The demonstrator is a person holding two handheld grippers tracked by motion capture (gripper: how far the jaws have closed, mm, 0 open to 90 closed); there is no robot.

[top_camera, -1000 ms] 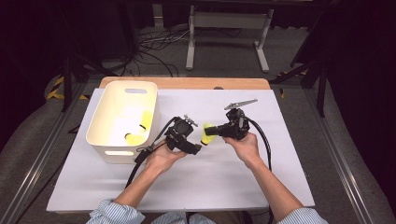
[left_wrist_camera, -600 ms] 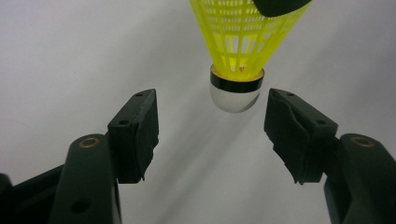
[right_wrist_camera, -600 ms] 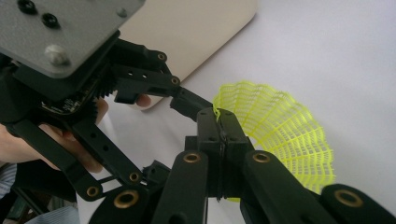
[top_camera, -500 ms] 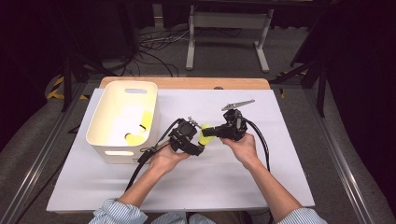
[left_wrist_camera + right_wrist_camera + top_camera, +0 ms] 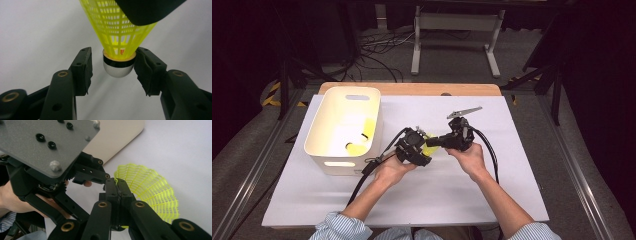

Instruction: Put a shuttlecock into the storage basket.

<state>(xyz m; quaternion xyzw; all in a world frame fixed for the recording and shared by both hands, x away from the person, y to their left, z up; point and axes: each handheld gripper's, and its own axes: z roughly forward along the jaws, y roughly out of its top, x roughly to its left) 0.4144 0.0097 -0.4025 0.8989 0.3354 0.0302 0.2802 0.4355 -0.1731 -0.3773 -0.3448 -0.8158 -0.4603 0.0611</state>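
**Yellow shuttlecock passed between two claws over the middle of the desk**

Two claws meet above the centre of the white desk (image 5: 522, 165), each carried in one hand. Between them sits one yellow shuttlecock (image 5: 430, 145), off the desk surface. The right claw (image 5: 117, 182) is pressed together on the rim of the shuttlecock's mesh skirt, pinching it. The left claw (image 5: 112, 72) has just been closing; its jaws stand either side of the shuttlecock's rounded cap, one pad touching or almost touching it, the other with a clear gap.

One cream bin (image 5: 326, 150) stands near the desk's left edge, toward the far left corner. Inside it lie yellow pieces (image 5: 357, 140), likely more shuttlecocks; their number cannot be told from above.

The high view gives the layout, but the shuttlecock is a small yellow patch there. The left gripper view shows the cap, its dark band and the gap at one pad. The right gripper view shows the skirt's fanned mesh, the pinch on its rim and the bin wall just behind.

The right half of the desk and its near edge lie bare, leaving free room on those sides.
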